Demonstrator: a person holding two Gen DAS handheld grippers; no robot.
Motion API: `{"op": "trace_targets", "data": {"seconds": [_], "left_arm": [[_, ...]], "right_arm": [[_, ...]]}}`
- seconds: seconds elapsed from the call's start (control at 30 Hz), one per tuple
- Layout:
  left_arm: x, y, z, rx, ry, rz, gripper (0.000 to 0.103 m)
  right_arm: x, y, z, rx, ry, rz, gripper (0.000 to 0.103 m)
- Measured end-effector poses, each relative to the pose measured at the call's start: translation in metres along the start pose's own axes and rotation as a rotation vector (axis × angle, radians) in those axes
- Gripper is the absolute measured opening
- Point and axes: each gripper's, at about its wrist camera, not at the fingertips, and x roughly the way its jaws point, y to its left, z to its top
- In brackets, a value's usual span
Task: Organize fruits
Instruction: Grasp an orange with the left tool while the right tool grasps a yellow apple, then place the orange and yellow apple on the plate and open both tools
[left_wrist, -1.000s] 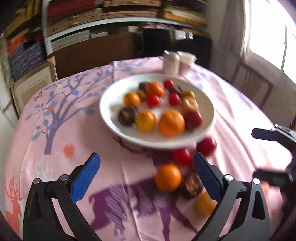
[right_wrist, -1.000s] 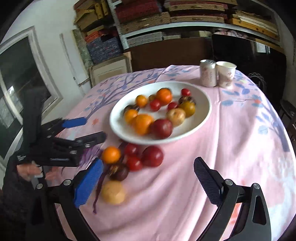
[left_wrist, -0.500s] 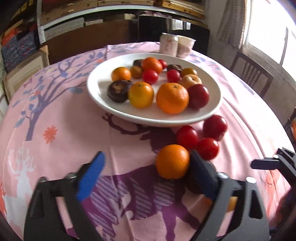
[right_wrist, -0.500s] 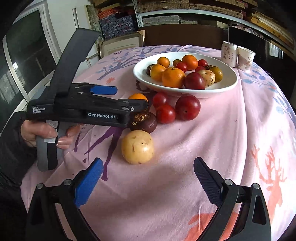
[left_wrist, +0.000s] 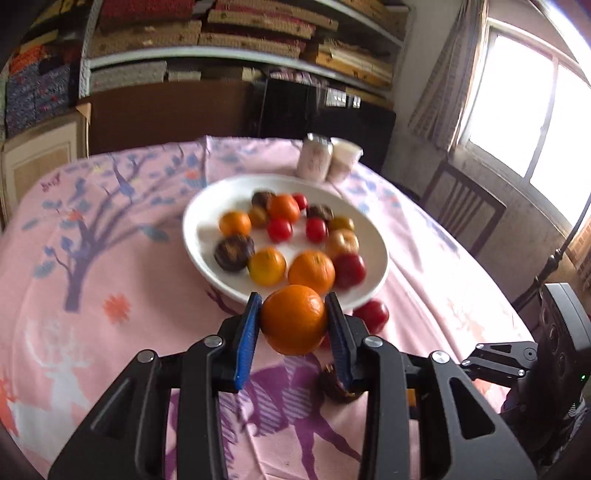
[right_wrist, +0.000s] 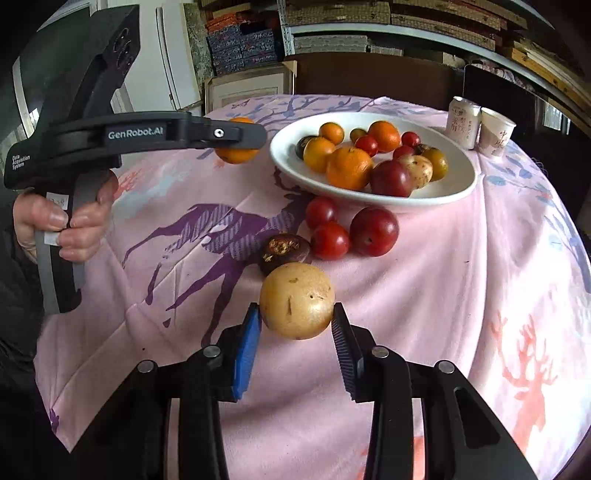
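1. My left gripper (left_wrist: 293, 325) is clamped on an orange (left_wrist: 293, 319), held above the pink tablecloth (left_wrist: 110, 258) just short of the white plate (left_wrist: 207, 236).
2. My right gripper (right_wrist: 297, 332) grips a yellow-tan round fruit (right_wrist: 297, 301) between both pads.
3. Loose on the cloth near the plate: a dark brown fruit (right_wrist: 283, 251), two small red fruits (right_wrist: 328, 240), one larger red fruit (right_wrist: 373, 231).
4. The plate is full of mixed fruit; a can (right_wrist: 463, 122) and a paper cup (right_wrist: 496, 132) stand behind it.

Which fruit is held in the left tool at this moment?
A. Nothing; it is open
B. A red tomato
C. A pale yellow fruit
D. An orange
D: the left tool is shut on an orange, pinched between its two pads above the tablecloth.
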Motion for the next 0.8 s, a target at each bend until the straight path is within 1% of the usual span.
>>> {"op": "trace_targets", "data": {"seconds": [0.03,0.07,0.13,0.2,0.27,0.4,0.47,0.53,0.57,0.67,0.8], "left_arm": [[-0.004,0.0,0.006,0.006,-0.018,0.01,0.034],[-0.006,0.001,0.012,0.007,-0.035,0.015,0.034],[-0.002,0.004,0.025,0.006,-0.053,0.041,0.034],[0.01,0.008,0.039,0.012,-0.068,0.085,0.034],[0.03,0.018,0.052,-0.02,-0.05,0.123,0.034],[0.072,0.034,0.064,-0.086,-0.007,0.158,0.034],[0.089,0.038,0.067,-0.085,-0.006,0.195,0.034],[0.102,0.041,0.069,-0.078,-0.005,0.236,0.034],[0.107,0.043,0.071,-0.084,0.001,0.243,0.034],[0.116,0.049,0.071,-0.113,0.015,0.232,0.034],[0.118,0.05,0.072,-0.102,0.016,0.263,0.034]], "right_arm": [[-0.005,-0.004,0.005,-0.009,-0.03,-0.046,0.039],[-0.007,-0.01,0.009,-0.006,-0.05,-0.07,0.039],[-0.009,-0.026,0.02,0.048,-0.075,-0.082,0.039],[-0.006,-0.039,0.035,0.057,-0.115,-0.152,0.039],[0.001,-0.049,0.054,0.066,-0.145,-0.191,0.039],[0.035,-0.079,0.1,0.136,-0.141,-0.198,0.039],[0.058,-0.09,0.12,0.162,-0.14,-0.212,0.039],[0.08,-0.101,0.136,0.19,-0.122,-0.187,0.039],[0.086,-0.104,0.14,0.199,-0.113,-0.179,0.039],[0.109,-0.105,0.152,0.212,-0.095,-0.177,0.039],[0.119,-0.103,0.157,0.21,-0.086,-0.167,0.039]]}}
